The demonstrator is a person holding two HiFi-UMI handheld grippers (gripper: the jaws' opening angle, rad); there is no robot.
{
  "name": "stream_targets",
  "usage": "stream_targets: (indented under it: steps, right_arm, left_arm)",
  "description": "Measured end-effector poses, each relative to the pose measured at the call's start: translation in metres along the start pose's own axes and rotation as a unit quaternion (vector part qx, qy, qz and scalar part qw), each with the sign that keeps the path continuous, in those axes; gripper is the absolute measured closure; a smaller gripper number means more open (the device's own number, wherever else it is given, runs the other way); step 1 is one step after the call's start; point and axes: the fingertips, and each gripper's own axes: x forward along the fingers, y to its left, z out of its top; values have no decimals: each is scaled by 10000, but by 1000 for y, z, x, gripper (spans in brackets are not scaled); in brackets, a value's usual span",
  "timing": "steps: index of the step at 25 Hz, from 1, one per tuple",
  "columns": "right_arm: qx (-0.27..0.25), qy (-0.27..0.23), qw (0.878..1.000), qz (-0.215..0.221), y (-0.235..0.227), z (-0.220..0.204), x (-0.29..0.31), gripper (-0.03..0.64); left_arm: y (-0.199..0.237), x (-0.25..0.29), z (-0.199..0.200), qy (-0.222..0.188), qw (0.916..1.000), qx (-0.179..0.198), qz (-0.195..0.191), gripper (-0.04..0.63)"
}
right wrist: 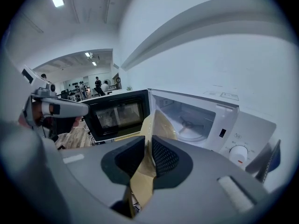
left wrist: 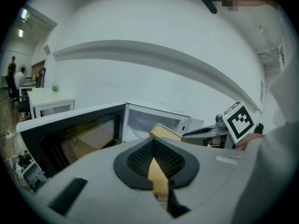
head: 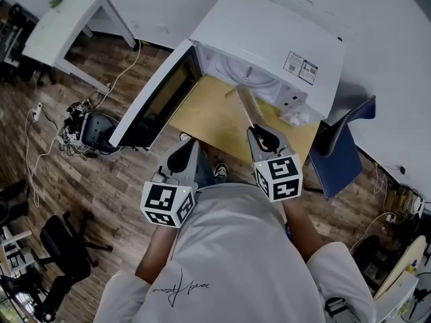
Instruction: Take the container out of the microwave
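Before open microwave (head: 269,46), container (head: 246,103) in right gripper (head: 258,132)

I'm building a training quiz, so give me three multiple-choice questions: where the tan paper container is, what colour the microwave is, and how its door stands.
1. Where is the tan paper container? A on the floor; B between the right gripper's jaws; C on a shelf.
2. What colour is the boxy countertop microwave's casing? A white; B red; C black.
3. Its dark-windowed door is: A shut; B missing; C swung open.
Answers: B, the pads press on its edge; A, the casing is white; C, the cavity is exposed.
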Motion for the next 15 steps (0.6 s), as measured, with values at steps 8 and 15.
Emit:
stream_targets:
  steps: [8,15]
  right_arm:
    - [232,-58,9996,144,3,3,-8,555]
    - [229,-237,9992,226,3,13,-16,555]
  left_arm:
    - [0,-2,-2,17,10000,-25,0,597]
    - [3,-4,1,-10,9999,-125,-10,597]
